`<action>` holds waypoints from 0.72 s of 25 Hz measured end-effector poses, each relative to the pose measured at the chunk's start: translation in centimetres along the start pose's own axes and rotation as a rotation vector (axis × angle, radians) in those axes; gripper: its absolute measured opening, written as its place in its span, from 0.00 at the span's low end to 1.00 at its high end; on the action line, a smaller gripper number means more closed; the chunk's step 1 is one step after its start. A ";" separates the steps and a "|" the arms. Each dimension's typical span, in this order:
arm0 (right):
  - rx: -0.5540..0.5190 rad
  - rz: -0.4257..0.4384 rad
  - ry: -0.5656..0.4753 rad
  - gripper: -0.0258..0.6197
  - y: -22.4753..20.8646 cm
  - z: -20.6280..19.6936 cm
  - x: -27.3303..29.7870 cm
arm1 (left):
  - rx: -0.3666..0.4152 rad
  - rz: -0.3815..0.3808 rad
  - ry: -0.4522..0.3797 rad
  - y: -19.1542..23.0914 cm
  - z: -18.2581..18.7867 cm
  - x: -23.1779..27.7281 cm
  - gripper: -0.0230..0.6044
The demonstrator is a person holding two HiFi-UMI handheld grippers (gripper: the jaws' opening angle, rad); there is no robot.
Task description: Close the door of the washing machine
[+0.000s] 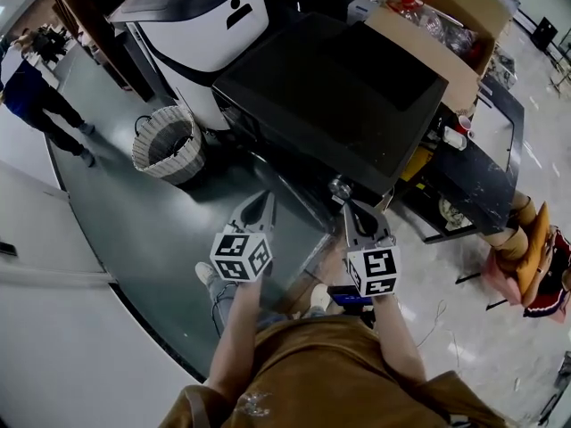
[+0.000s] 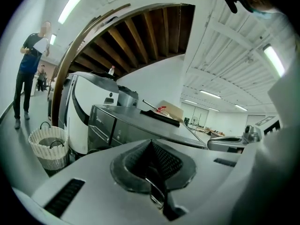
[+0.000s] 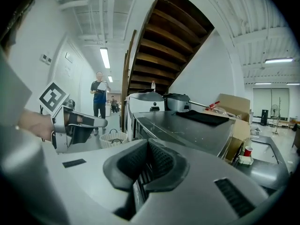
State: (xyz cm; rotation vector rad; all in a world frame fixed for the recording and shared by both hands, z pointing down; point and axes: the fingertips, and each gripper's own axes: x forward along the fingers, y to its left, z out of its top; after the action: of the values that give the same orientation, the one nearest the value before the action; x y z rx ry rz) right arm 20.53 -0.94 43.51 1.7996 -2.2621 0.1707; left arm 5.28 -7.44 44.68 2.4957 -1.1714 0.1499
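The dark grey washing machine (image 1: 332, 92) fills the middle of the head view, seen from above. Its front panel with drawer and controls (image 2: 108, 124) shows in the left gripper view, and its top (image 3: 187, 125) in the right gripper view. The door itself is hidden in all views. My left gripper (image 1: 259, 205) hovers before the machine's near left corner, its pads pressed together with nothing between them (image 2: 152, 165). My right gripper (image 1: 357, 214) is beside it at the near edge of the top, pads also together and empty (image 3: 145, 172).
A woven laundry basket (image 1: 168, 143) stands on the floor left of the machine, beside a white appliance (image 1: 201, 25). An open cardboard box (image 1: 446, 25) sits behind the machine. A dark table (image 1: 486, 181) with a red cup (image 1: 464, 125) is to the right. A person (image 1: 40, 96) stands far left.
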 end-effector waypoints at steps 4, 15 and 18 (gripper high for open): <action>-0.001 -0.007 0.002 0.06 0.0 0.0 -0.2 | 0.005 0.007 -0.005 0.2 0.1 -0.4 0.08; 0.003 -0.012 0.008 0.06 -0.1 0.0 -0.4 | 0.005 0.006 -0.001 0.1 0.0 -0.4 0.08; 0.004 -0.012 0.009 0.06 -0.1 -0.1 -0.4 | 0.006 0.008 0.002 0.1 0.0 -0.3 0.08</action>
State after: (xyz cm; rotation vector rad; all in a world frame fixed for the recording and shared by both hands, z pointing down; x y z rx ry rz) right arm 20.71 -0.59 43.46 1.8100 -2.2463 0.1811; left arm 4.97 -7.25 44.66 2.4953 -1.1823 0.1580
